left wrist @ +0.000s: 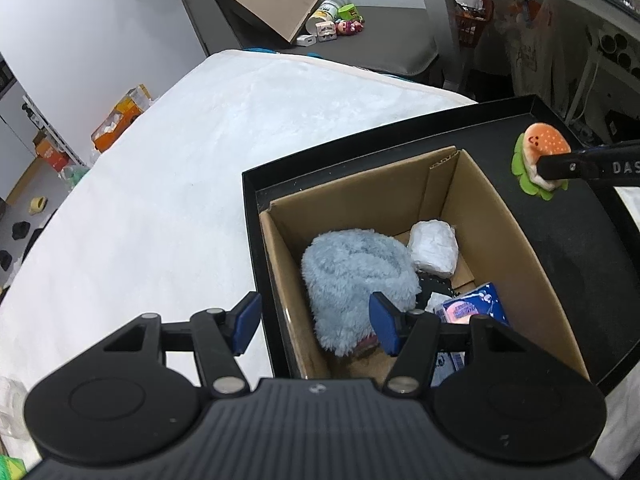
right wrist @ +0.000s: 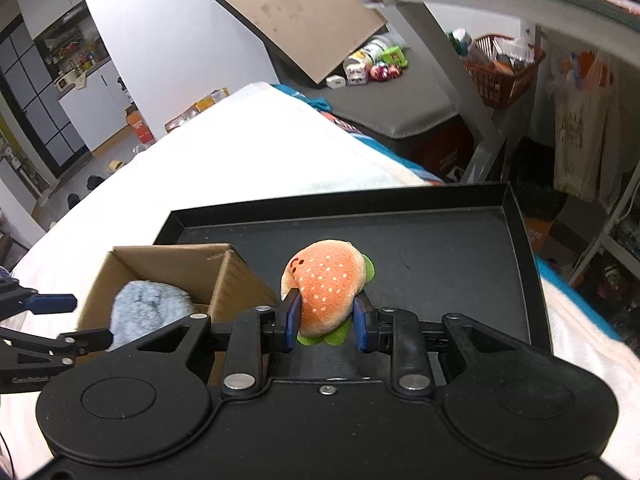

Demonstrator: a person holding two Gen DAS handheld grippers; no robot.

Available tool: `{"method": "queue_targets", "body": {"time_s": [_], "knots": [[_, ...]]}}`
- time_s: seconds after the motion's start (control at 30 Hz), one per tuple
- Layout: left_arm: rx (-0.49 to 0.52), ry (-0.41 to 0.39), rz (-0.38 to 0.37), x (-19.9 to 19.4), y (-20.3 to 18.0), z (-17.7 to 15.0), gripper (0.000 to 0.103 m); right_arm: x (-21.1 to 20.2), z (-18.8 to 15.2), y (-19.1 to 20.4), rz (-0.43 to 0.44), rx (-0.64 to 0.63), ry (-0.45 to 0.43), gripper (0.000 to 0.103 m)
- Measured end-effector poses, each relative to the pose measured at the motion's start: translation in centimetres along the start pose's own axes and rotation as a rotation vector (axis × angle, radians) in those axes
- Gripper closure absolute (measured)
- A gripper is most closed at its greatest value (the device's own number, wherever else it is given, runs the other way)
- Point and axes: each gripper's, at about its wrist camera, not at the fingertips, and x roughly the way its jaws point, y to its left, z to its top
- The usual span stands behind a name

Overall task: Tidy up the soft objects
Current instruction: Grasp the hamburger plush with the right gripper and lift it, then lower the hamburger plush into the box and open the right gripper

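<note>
A plush burger with an orange bun and green felt lettuce hangs just above the black tray, and my right gripper is shut on its sides. In the left wrist view the plush burger and right gripper are at the far right, beyond the open cardboard box. The box holds a fluffy blue plush, a white wrapped bundle and a blue packet. My left gripper is open above the box's left wall, gripping nothing.
The black tray lies on a white fleece cover. Behind it is a grey bench with small toys and a tilted brown board. A red basket sits under a shelf at the right.
</note>
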Motion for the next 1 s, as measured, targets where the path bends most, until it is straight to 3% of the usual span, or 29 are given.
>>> {"method": "queue_targets", "body": {"time_s": [0.53,1.0], "knots": [[-0.034,0.001,-0.099,-1.2,1.0,-2.1,0.048,-3.4,0.5,4.9,-0.006,-0.062,-0.043,0.076],[-0.055,0.026,-0.181,-1.3,2.4,-4.0,0.064,-3.5,-0.1,9.2,0.003,-0.126,-0.02,0.075]]}}
